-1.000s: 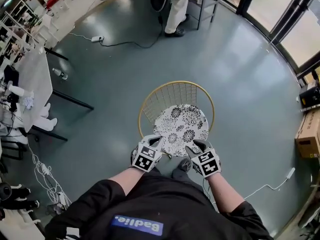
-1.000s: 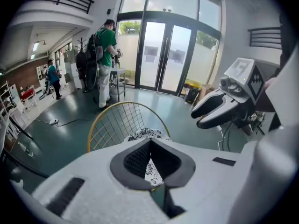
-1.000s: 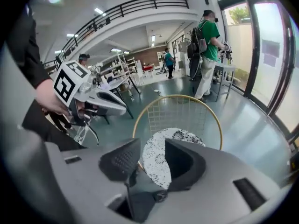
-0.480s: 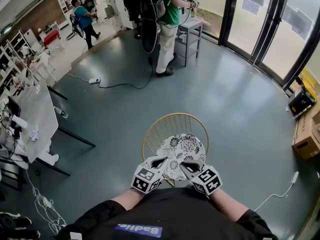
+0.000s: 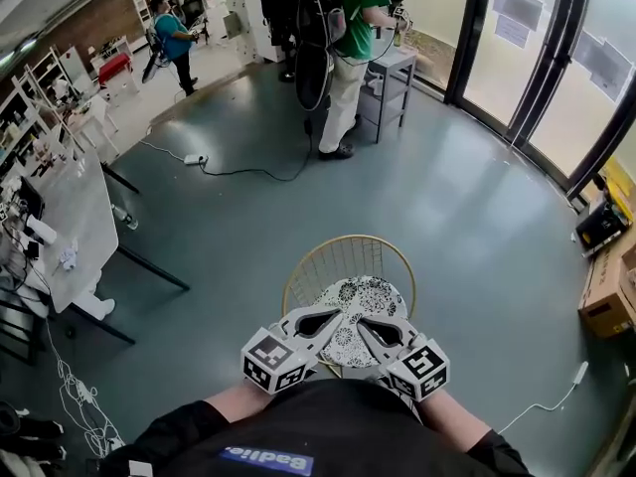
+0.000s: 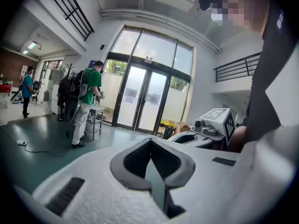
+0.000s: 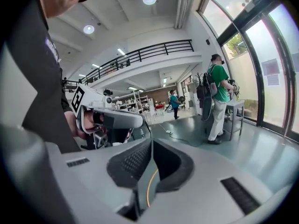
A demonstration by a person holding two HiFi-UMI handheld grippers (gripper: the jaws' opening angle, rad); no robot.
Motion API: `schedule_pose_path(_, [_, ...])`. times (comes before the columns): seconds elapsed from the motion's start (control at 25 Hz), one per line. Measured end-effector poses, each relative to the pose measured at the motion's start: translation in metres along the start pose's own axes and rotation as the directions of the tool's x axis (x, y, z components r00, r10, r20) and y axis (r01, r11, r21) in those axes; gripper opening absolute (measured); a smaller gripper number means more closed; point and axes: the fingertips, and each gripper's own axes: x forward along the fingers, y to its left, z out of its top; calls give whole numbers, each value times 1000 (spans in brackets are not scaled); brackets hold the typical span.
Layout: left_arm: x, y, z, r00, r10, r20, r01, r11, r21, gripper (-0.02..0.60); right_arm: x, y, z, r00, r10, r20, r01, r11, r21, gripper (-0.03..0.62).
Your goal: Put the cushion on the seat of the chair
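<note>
A round cushion with a black-and-white flower print lies on the seat of the gold wire chair, low in the head view. Both grippers hang above the cushion's near edge, close to the camera and apart from it. My left gripper has its jaws together and holds nothing. On my right gripper the jaws have just been closing and now meet, with nothing between them. A thin line of the gold chair shows through the slit below the right jaws.
Two people stand at the back beside a small grey table. A white table is at the left, with a power strip and cable on the floor. Cardboard boxes sit right, below the glass doors.
Both grippers have risen from the cushion's front edge towards the camera. The cushion stays lying on the seat. The head view has tilted up and shows more of the room.
</note>
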Motion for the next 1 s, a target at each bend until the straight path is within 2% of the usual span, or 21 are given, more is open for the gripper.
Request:
schedule_pose_path(0.28, [-9,-6,-11,1000,9,3,-9,1000,-16,17,-6,12,4,997,-11,76,7,999,54,34])
schedule_pose_path(0.52, [-10,-14,-12,1000,-9,-2,9,1000,6,17,-3,20,6,997,13,76,-14,1000,13,29])
schedule_pose_path(0.72, [-9,-24,-18,999,-39,-9,39,998,43,17,-2,25,-2,997,16,70,-17,1000,18,29])
schedule_pose_path(1.0, [-8,-33,-18,999,-48,-16,49,998,42,17,-13,25,-2,997,-6,70,4,999,36,29])
